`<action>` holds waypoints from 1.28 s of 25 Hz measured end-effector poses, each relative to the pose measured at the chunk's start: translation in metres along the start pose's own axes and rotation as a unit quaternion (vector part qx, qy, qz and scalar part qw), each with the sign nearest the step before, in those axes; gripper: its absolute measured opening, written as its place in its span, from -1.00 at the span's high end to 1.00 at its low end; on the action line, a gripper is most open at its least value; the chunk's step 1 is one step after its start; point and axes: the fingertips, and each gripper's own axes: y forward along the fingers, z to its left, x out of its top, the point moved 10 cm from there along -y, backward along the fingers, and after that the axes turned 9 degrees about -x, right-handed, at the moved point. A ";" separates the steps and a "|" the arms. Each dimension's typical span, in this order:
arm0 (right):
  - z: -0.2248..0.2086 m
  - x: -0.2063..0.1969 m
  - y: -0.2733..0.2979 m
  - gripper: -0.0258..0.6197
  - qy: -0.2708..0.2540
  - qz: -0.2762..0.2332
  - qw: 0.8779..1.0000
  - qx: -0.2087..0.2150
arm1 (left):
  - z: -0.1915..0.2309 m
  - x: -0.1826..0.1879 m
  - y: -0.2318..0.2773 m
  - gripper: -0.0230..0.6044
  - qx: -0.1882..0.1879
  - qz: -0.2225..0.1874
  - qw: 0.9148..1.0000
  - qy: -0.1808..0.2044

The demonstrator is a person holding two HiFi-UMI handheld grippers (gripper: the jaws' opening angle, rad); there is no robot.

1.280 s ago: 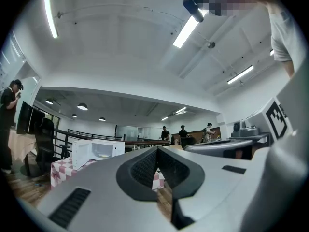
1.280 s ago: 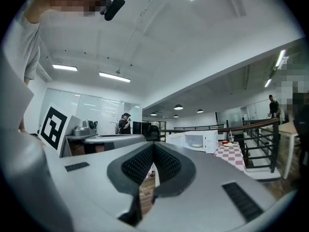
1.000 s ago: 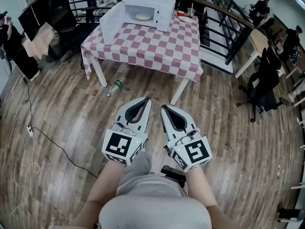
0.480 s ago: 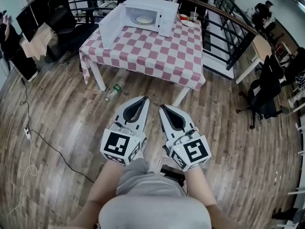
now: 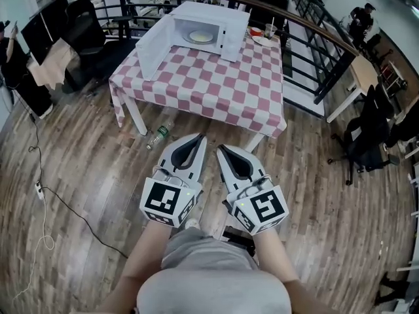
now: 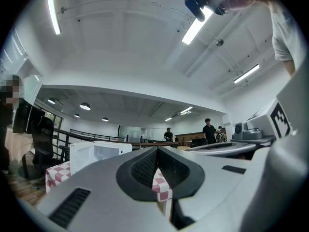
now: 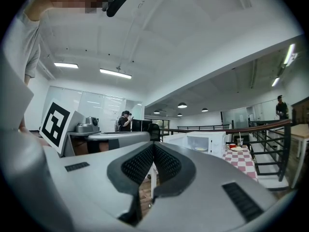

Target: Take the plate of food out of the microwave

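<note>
A white microwave stands at the far side of a table with a red-and-white checked cloth. Its door hangs open to the left. Inside lies a pale plate of food. My left gripper and right gripper are side by side over the wooden floor, well short of the table, both shut and holding nothing. The right gripper view shows the microwave with the plate far beyond the shut right gripper. Past the shut left gripper, the left gripper view shows the microwave.
A plastic bottle lies on the floor by the table's near left leg. Cups and a dish stand right of the microwave. Black chairs stand at the left, a railing behind, another chair at the right. A cable runs across the floor.
The table and microwave have come a little nearer and lower in the head view. Both grippers stay shut and side by side.
</note>
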 end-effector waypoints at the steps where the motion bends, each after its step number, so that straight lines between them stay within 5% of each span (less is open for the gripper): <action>1: -0.002 0.000 0.005 0.84 0.000 -0.001 1.000 0.000 | 0.004 0.000 0.004 0.92 -0.002 0.001 1.000 0.000; 32: -0.067 -0.018 0.127 0.84 0.008 0.008 1.000 0.006 | 0.109 -0.014 0.097 0.92 0.005 0.007 1.000 -0.001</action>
